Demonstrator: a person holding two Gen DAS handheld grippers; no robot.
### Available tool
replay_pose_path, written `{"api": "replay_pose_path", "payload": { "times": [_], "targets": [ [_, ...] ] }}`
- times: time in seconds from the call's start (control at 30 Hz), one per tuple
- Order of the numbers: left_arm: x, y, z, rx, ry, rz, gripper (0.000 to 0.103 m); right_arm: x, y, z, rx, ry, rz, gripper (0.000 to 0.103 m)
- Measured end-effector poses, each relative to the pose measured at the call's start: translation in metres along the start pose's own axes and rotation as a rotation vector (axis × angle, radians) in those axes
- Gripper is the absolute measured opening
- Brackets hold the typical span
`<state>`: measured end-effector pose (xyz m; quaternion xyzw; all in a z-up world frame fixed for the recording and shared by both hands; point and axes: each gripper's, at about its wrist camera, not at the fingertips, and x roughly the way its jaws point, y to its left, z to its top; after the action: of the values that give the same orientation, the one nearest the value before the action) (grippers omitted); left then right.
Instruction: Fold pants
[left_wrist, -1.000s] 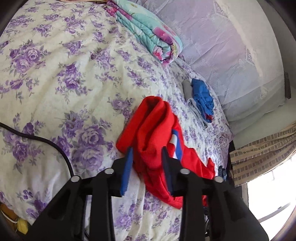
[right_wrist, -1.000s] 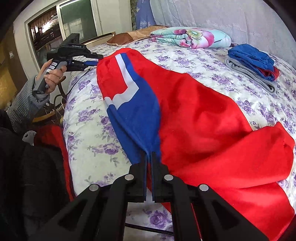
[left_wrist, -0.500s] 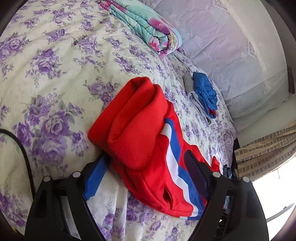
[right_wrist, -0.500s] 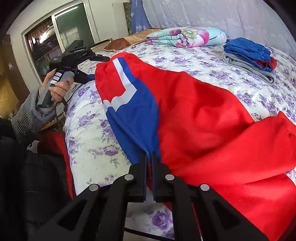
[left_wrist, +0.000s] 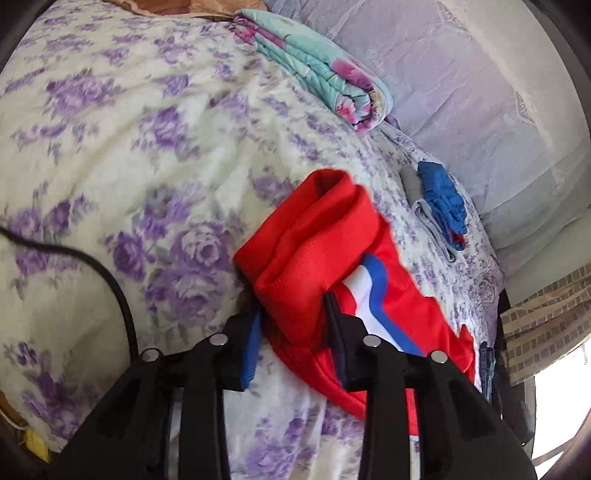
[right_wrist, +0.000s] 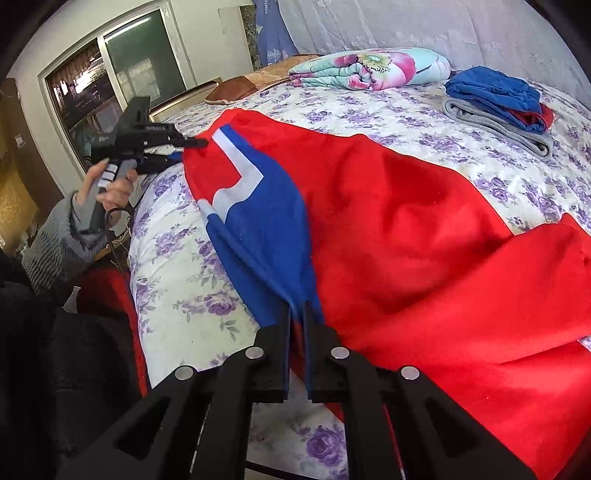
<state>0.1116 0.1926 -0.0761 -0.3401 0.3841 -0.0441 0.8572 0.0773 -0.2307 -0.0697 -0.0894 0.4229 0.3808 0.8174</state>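
Observation:
Red pants (right_wrist: 424, 236) with a blue and white side panel (right_wrist: 258, 214) lie spread across the flowered bed (right_wrist: 177, 295). My right gripper (right_wrist: 297, 314) is shut on the blue edge of the pants near the bed's front edge. In the left wrist view my left gripper (left_wrist: 293, 314) has its jaws around a bunched red end of the pants (left_wrist: 314, 251), narrowed onto the cloth. From the right wrist view the left gripper (right_wrist: 192, 142) touches the far end of the pants.
A folded floral quilt (left_wrist: 321, 74) lies at the head of the bed. A stack of folded blue and grey clothes (right_wrist: 495, 103) sits at the far right. A black cable (left_wrist: 110, 288) crosses the bedspread on the left. A window (right_wrist: 110, 81) is behind.
My left gripper was wide open around the red bunch half a second ago; its jaws have since narrowed onto it. The right gripper has kept its hold and barely moved.

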Motion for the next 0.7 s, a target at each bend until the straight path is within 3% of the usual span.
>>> {"api": "replay_pose_path", "payload": {
  "times": [0.07, 0.17, 0.33, 0.47, 0.53, 0.57, 0.63, 0.7],
  "targets": [
    [-0.015, -0.012, -0.003, 0.052, -0.026, 0.022, 0.032, 0.000, -0.001, 0.000, 0.011, 0.000, 0.005, 0.006],
    [-0.043, -0.028, -0.003, 0.087, -0.065, -0.012, 0.032, 0.000, -0.002, -0.001, 0.025, -0.001, 0.012, 0.006],
    [-0.075, -0.069, -0.009, 0.282, -0.113, 0.007, 0.037, 0.000, -0.005, -0.003, 0.049, -0.010, 0.023, 0.006],
    [-0.052, -0.040, 0.010, 0.189, -0.042, 0.050, 0.045, 0.000, -0.009, -0.004, 0.070, -0.019, 0.044, 0.007],
    [-0.033, -0.006, 0.016, 0.061, 0.016, 0.081, 0.044, 0.000, -0.009, -0.004, 0.074, -0.022, 0.048, 0.007],
    [-0.031, 0.008, 0.016, 0.014, 0.018, 0.068, 0.048, -0.001, -0.008, -0.005, 0.072, -0.024, 0.045, 0.007],
    [-0.042, 0.026, 0.018, -0.054, -0.012, 0.040, 0.048, -0.001, -0.007, -0.005, 0.069, -0.025, 0.040, 0.007],
    [-0.065, 0.027, 0.021, -0.059, -0.104, 0.108, 0.048, 0.000, -0.007, -0.005, 0.072, -0.025, 0.042, 0.007]
  ]
}}
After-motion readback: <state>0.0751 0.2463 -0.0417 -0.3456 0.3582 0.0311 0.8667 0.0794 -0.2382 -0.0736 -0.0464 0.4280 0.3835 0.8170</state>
